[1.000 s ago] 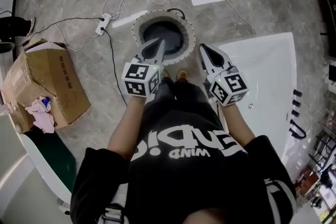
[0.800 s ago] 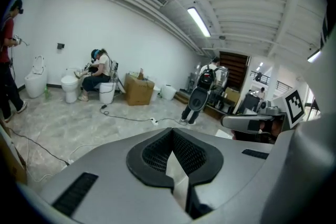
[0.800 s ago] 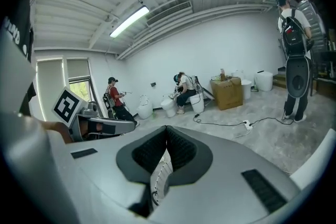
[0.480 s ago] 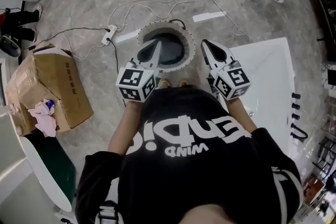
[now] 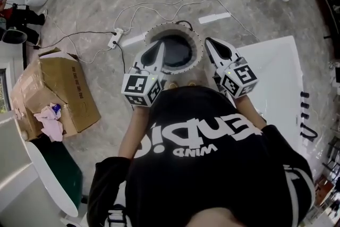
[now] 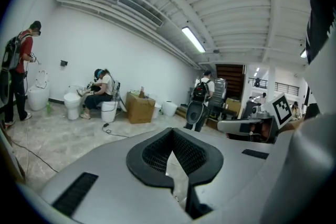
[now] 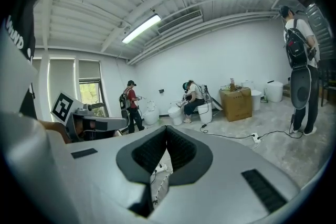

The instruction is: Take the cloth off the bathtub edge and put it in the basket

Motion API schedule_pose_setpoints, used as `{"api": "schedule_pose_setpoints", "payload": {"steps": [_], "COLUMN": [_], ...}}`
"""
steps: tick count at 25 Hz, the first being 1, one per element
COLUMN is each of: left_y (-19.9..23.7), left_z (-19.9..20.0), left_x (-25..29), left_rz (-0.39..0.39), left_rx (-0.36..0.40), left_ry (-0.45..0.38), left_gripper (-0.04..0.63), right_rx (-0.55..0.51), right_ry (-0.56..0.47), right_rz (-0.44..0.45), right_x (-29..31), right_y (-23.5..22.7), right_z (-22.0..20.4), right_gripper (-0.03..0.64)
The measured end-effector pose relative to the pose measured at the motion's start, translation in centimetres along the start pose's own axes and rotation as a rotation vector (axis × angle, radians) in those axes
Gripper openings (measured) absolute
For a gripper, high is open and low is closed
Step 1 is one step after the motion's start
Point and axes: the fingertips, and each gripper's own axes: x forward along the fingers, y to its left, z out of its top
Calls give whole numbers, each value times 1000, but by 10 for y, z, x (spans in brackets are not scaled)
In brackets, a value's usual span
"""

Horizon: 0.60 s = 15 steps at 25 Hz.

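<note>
In the head view the round basket (image 5: 175, 51), white-rimmed and dark grey inside, stands on the marble floor ahead of the person. I cannot tell whether the dark mass in it is a cloth. The left gripper (image 5: 159, 46) is held over the basket's left rim, jaws shut and empty. Over the right rim the right gripper (image 5: 209, 41) is held, also shut and empty. The white bathtub (image 5: 276, 80) lies to the right with no cloth showing on its edge. Both gripper views look level across the room, with the left gripper (image 6: 171, 131) and the right gripper (image 7: 167, 129) closed at the tips.
A cardboard box (image 5: 58, 90) sits on the left with a pink cloth (image 5: 49, 119) at its front. White cables and a power strip (image 5: 113, 39) run over the floor behind the basket. A second tub (image 5: 50, 181) curves at the lower left. Several people and toilets (image 6: 70, 103) stand farther off.
The head view has drifted, so the basket and box sit a little lower and to the right. Both grippers stay shut, level and side by side over the basket.
</note>
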Motion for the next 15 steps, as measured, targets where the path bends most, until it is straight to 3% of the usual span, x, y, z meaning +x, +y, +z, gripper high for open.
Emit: {"api": "schedule_pose_setpoints", "payload": {"steps": [15], "left_y": [-2], "left_z": [-6], "left_x": [-19], "left_rz": [4], "left_rx": [-2], "left_ry": [-5], "left_gripper": [14], "right_rx": [-8], "right_ry": [-16], "right_rz": [-16], "right_x": [-10], "right_y": [9], "right_z": [-2], "right_gripper": [14]}}
